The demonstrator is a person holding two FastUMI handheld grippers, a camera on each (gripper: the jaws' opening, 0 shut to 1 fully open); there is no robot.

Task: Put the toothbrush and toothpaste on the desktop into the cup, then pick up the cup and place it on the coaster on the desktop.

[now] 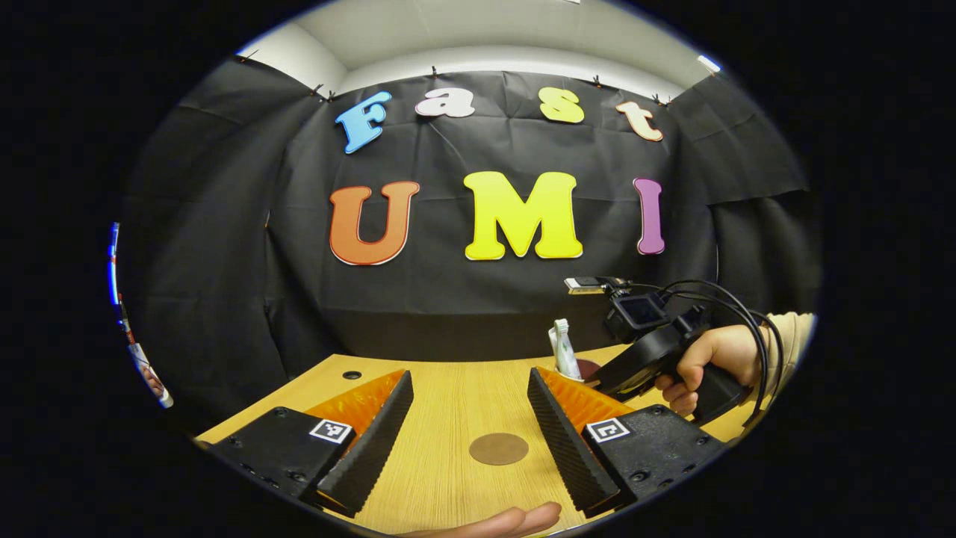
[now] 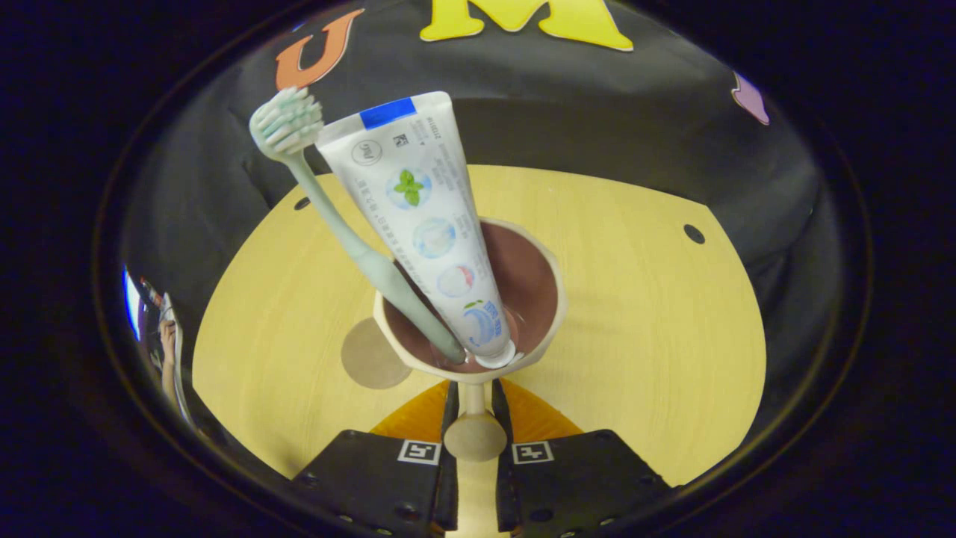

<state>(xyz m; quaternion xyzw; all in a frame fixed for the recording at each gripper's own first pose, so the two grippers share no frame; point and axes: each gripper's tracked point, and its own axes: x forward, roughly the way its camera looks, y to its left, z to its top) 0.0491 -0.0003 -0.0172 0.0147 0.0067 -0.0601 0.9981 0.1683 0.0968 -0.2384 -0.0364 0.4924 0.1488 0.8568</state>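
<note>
I am gripping the cup point(image 2: 478, 299) by its handle, my right gripper point(image 2: 472, 418) with fingers clamped on it. The toothbrush point(image 2: 328, 224) and toothpaste point(image 2: 426, 217) are standing tilted inside. The coaster point(image 2: 371, 353) is lying on the desk point(image 2: 657, 314) just left of the cup. My left gripper point(image 1: 470, 426) is hanging with fingers apart over the desk.

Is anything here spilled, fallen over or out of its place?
Nothing stands out. The toothbrush and toothpaste lean inside the cup, held by its handle in the right gripper. The coaster lies flat beside it.
</note>
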